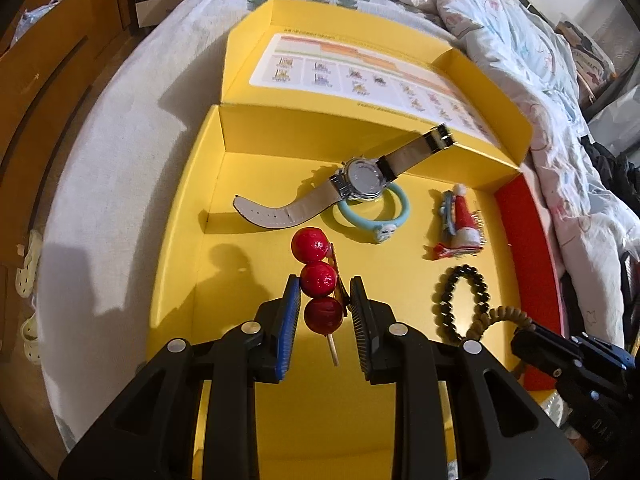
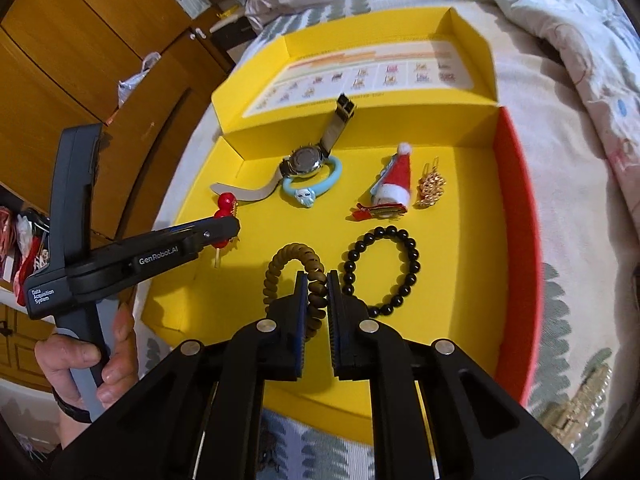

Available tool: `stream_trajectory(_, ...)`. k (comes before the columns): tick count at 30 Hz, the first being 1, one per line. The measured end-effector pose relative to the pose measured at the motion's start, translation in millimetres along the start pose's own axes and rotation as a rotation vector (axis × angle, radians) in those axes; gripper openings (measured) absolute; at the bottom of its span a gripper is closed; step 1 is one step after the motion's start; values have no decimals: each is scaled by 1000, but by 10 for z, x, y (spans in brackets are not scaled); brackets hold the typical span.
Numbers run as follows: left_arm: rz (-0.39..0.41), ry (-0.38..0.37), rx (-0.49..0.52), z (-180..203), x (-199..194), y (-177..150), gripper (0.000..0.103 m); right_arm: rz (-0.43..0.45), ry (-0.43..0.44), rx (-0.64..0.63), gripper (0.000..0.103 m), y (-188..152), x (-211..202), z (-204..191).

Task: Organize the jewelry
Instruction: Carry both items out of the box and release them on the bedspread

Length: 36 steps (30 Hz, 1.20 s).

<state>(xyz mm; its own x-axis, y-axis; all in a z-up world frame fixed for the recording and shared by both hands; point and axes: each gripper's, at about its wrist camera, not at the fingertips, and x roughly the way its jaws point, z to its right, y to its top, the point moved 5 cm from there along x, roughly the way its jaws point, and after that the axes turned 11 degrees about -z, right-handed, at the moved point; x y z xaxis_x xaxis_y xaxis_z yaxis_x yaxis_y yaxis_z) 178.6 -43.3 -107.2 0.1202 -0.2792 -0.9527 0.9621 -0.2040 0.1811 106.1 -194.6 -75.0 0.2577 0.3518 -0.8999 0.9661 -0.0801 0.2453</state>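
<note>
A yellow box [image 1: 380, 420] [image 2: 460, 280] on the bed holds the jewelry. My left gripper [image 1: 325, 292] is around a hair clip of three red balls on a stick [image 1: 319, 278]; its jaws touch the clip's sides, and it also shows in the right wrist view [image 2: 224, 204]. My right gripper [image 2: 317, 282] is shut on a brown spiral hair tie [image 2: 280, 266], seen at the right in the left wrist view [image 1: 508, 314]. A black bead bracelet [image 2: 382, 270] [image 1: 464, 300] lies just right of it. A watch [image 1: 360, 180], a light blue ring band [image 1: 374, 210] and a Santa hat clip [image 1: 464, 220] lie farther back.
A gold chain clip [image 2: 430, 186] lies right of the Santa hat clip. The box's open lid [image 1: 352, 68] lies behind with a printed chart. Bedding [image 1: 520, 40] is piled at the right, wooden cupboards [image 2: 60, 60] at the left. The red box wall [image 2: 516, 220] bounds the right side.
</note>
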Motion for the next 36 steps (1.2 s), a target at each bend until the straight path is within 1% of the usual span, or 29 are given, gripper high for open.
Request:
stream_trajectory(4,28,0,7,-1,-246,-97,26,14,2,-14,10,-141,-223,-40)
stream_trajectory(9,71,21,14,-68,-590,-305,26,17,10,-31,10,-453,-448,-97)
stream_trajectory(12,91,52,15,-181,-777,-544,26,-1,18,-42,10,-687,-513,-115)
stream_trajectory(15,94,53,-6,-333,-835,-769,26,-30,21,-43,10,-1007,-544,-104)
stream_trajectory(16,87,54,-25,-427,-827,-898,26,-39,22,-42,10,-1088,-552,-102)
stream_trajectory(17,77,59,-33,-461,-807,-957,26,-48,19,-38,10,-1194,-565,-80)
stream_trajectory(22,50,67,-79,-650,-721,-1334,26,-50,6,1,10,-1458,-611,45)
stream_trajectory(24,40,73,-81,-692,-685,-1463,26,-68,8,23,11,-1576,-518,108)
stream_trajectory(26,24,87,-88,-738,-621,-1595,26,-94,-36,34,11,-1639,-400,153)
stream_trajectory(27,13,93,-88,-751,-580,-1642,26,-100,-39,37,10,-1642,-371,164)
stream_trajectory(29,-6,96,-90,-786,-512,-1691,26,-120,-41,47,11,-1656,-294,197)
stream_trajectory(32,-32,128,-101,-849,-406,-1750,26,-141,-75,69,11,-1646,-180,284)
stream_trajectory(36,-81,153,-104,-907,-227,-1756,26,-166,-96,77,11,-1658,-100,370)
